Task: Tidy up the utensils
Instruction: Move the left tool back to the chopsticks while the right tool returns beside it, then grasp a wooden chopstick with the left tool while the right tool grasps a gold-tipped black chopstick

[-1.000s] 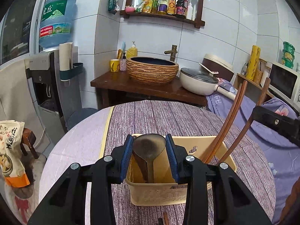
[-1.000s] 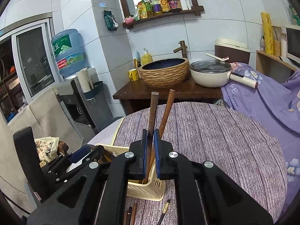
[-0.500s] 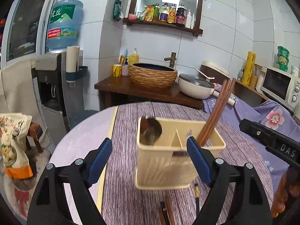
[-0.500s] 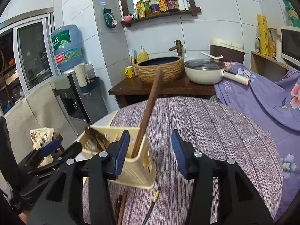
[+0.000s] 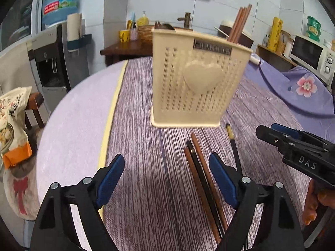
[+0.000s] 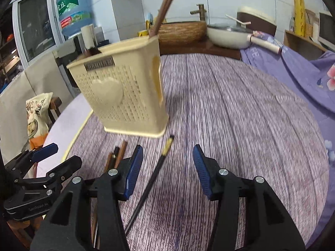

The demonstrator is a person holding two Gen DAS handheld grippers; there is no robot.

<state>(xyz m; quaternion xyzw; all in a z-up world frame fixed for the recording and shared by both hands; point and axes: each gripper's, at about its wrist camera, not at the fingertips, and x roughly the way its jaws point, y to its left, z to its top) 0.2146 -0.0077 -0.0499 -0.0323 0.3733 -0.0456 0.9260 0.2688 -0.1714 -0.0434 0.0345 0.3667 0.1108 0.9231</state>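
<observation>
- Cream plastic caddy (image 5: 199, 81) stands upright mid-table on the striped purple cloth (image 5: 146, 167), heart side toward both cameras.
- Brown chopsticks (image 5: 240, 22) already lean out of its right compartment; a dark spoon top (image 5: 166, 26) barely shows over the left rim.
- Loose sticks (image 5: 201, 177) lie flat just in front of the caddy, bunched side by side; one black chopstick (image 6: 155, 177) with a gold tip lies apart, to their right.
- Left gripper (image 5: 166, 177): jaws wide apart, holding nothing, low over the cloth, the bunch just inside its right pad.
- Right gripper (image 6: 167, 167): jaws spread, empty, straddling the black chopstick.
- Risk: thin sticks lie flush on soft cloth, so pads may pinch fabric or roll a stick away instead of lifting it.
- Risk: closing on the bunch could catch an odd stick, leaving a mismatched pair, or let one slip out mid-lift.
- Risk: the caddy looks light and tall; a nudge from either gripper could tip it and spill what is in it.
- Risk: grippers work near each other; a collision seems possible.
- Versus a second ago: left then enclosed the spoon over the caddy, right clamped brown chopsticks; both are released now, and both cameras sit lower and farther back from the caddy.
</observation>
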